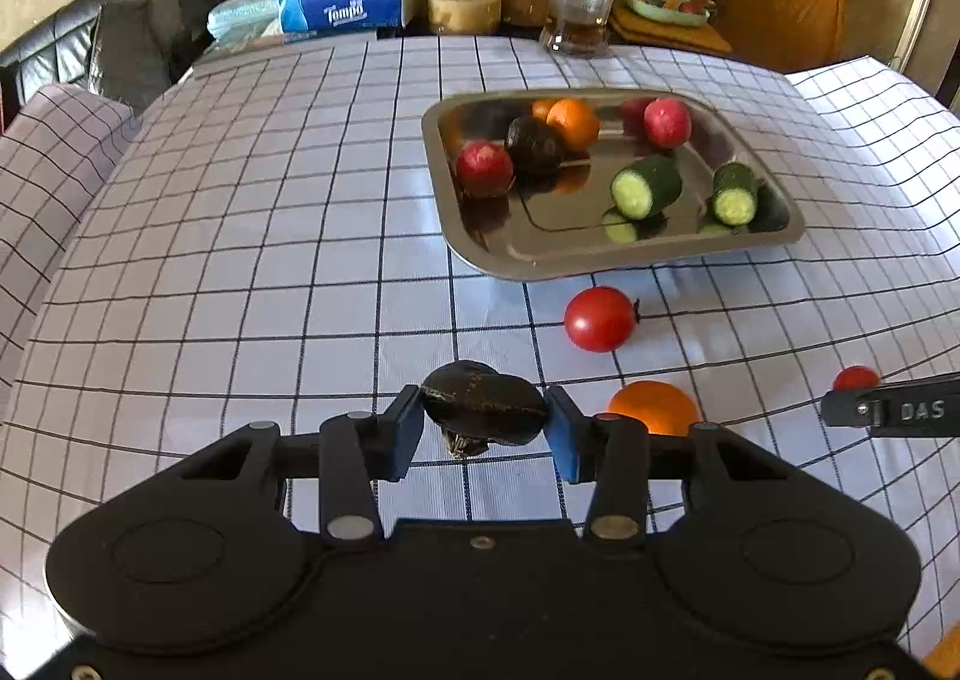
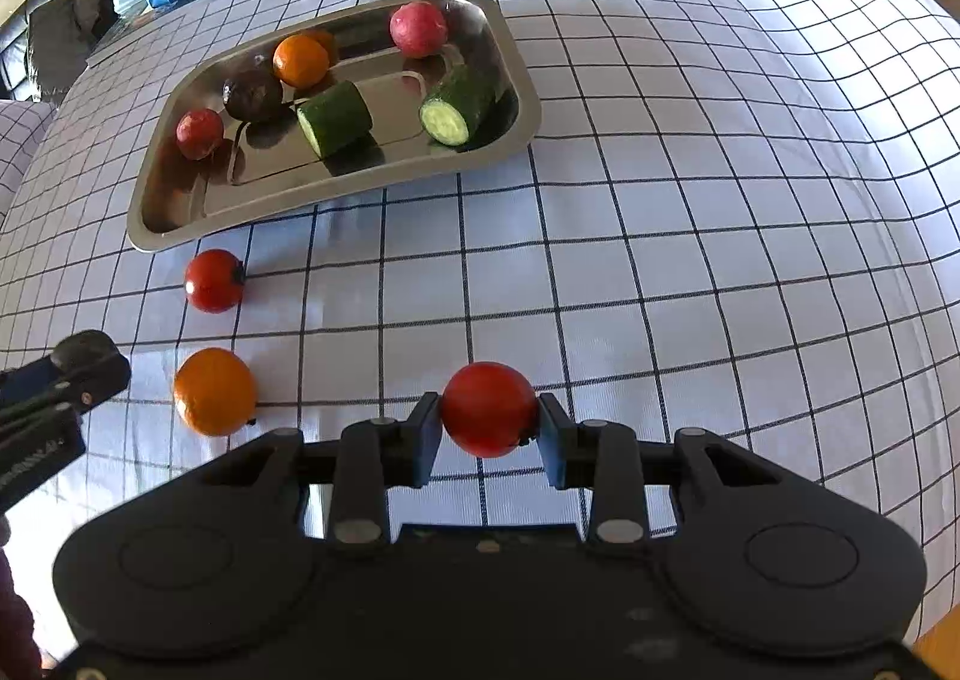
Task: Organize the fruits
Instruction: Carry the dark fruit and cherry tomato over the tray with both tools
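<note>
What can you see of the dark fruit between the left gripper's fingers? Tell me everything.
The dark fruit is oval, almost black, with a dull wrinkled skin and pale scuff lines, like an avocado. It lies sideways between the blue pads of the left gripper, which touch both its ends. It sits just above the checked tablecloth, with a dark patch beneath it, apart from the tray. Whether it is lifted clear is unclear.

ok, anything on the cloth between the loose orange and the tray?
One thing: a loose tomato lies between the orange and the tray, just short of the rim. It shows in both wrist views.
</note>
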Demonstrator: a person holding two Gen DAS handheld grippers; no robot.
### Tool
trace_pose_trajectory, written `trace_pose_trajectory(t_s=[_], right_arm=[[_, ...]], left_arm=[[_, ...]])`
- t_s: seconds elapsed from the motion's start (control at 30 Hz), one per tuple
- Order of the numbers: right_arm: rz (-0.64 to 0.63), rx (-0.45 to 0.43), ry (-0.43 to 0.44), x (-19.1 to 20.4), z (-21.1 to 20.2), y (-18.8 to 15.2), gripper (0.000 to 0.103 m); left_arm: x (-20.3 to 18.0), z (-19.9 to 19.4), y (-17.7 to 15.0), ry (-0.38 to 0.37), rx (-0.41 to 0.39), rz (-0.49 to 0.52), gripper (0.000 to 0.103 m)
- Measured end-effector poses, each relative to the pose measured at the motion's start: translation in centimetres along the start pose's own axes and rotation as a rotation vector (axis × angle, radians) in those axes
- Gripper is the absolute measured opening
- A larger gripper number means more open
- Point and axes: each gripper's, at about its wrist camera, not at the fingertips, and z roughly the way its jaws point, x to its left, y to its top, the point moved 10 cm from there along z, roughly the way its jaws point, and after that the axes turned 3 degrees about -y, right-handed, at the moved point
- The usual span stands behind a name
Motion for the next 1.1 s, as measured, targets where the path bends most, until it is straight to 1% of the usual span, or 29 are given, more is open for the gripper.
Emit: trace_pose_trajectory(t_s=[0.2,0.33,0.53,0.7,0.93,1.1], right_arm=[[-0.014,-0.016,0.018,0.6,-0.5,0.3,0.035],[-0.014,-0.042,0.039,0.9,-1.5,1.0,0.035],[-0.005,-0.095,0.071,1.0,-3.2,3.3,0.035],[0.009,-0.135,0.097,0.9,-4.3,5.9,0.035],[0.025,-0.153,0.129,0.7,-4.4,9.1,0.036],[0.021,-0.119,0.138,1.2,-2.7,9.9,0.036]], left_arm=[[0.1,-1.8,0.7,0.005,-0.02,-0.012,0.052],[-0.1,-3.0,1.7,0.013,-0.051,-0.004,0.052],[-0.7,-3.7,4.4,0.022,-0.092,0.009,0.052],[-1.2,-3.4,6.6,0.035,-0.101,0.013,0.052],[-1.8,-1.7,8.3,0.049,-0.058,-0.01,0.052],[-2.0,0.4,8.4,0.045,0.006,-0.01,0.052]])
